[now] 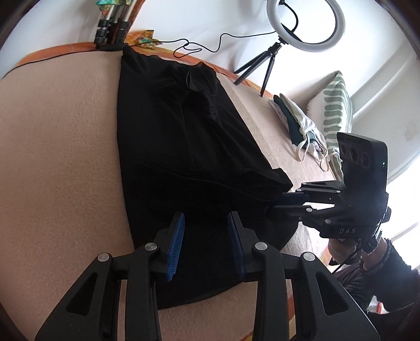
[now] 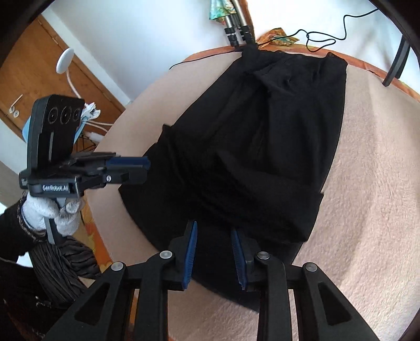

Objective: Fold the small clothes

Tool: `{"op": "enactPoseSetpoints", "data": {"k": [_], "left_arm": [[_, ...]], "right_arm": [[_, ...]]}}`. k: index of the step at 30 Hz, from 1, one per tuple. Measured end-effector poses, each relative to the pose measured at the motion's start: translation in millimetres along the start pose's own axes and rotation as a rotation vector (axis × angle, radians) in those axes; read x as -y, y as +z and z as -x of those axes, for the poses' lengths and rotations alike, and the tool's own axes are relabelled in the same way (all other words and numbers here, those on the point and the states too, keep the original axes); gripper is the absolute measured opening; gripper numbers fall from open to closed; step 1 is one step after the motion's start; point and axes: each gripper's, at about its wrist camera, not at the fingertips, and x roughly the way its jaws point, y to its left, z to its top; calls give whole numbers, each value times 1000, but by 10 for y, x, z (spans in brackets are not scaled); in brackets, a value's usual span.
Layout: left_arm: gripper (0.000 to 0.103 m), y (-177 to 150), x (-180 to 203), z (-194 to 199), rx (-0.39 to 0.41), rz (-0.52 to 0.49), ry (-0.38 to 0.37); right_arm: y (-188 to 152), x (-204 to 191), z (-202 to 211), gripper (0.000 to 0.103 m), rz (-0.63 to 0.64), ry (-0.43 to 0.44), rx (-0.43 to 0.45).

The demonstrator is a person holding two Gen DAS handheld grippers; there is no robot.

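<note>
We hold both the left gripper (image 1: 206,244) and right gripper (image 2: 214,253) with jaws apart and empty over the garment (image 1: 183,136)'s 6 o'clock hem, so a shallow pinch may catch only one layer and skew the fold.

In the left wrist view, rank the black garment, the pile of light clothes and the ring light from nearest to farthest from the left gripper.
1. Black garment: directly under and ahead of the left gripper, spread on the beige blanket.
2. Pile of light clothes: farther off, to the right, by the striped pillow.
3. Ring light: farthest, at the upper right against the wall.
</note>
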Motion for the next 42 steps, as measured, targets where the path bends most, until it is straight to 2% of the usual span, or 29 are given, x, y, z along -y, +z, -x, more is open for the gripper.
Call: {"op": "enactPoseSetpoints", "data": {"k": [4, 7, 13, 17, 19, 20, 22, 23, 25, 29, 30, 32, 33, 37, 40, 42], "left_arm": [[31, 111, -91, -24, 54, -8, 110], [34, 142, -165, 60, 99, -24, 167], [35, 150, -287, 74, 93, -24, 180], [35, 184, -283, -11, 77, -23, 180], [35, 199, -291, -51, 66, -15, 180], [35, 200, -288, -64, 65, -11, 179], [34, 200, -271, -82, 64, -14, 182], [22, 196, -255, -80, 74, -20, 179], [8, 199, -225, -64, 93, -39, 185], [5, 222, -223, -22, 139, -59, 225], [5, 229, -241, -22, 139, -57, 227], [9, 236, -262, 1, 148, -43, 277], [12, 242, -272, 23, 146, -36, 282], [20, 157, -232, 182, 138, -28, 233], [21, 10, -135, 276, 124, -27, 200], [21, -86, -23, 278, 109, -66, 214]], "right_arm": [[242, 158, 139, 31, -98, -65, 131], [309, 189, 304, 40, -98, -113, 188], [250, 366, 372, 44, -158, -147, 158], [198, 571, 299, 44, -265, -90, 120], [170, 592, 284, 44, -279, -70, 116], [161, 580, 271, 43, -279, -61, 114], [161, 542, 243, 28, -272, -49, 109], [167, 511, 232, 23, -265, -51, 112], [184, 464, 224, 7, -252, -62, 115], [184, 505, 257, 5, -273, -121, 128], [169, 513, 274, 7, -271, -122, 136], [153, 524, 316, 22, -285, -135, 129], [131, 518, 354, 38, -284, -138, 131], [-86, 453, 516, 41, -280, -78, 118], [-301, 325, 552, 40, -254, -49, 84], [-395, 228, 510, 40, -232, -44, 61]]}}
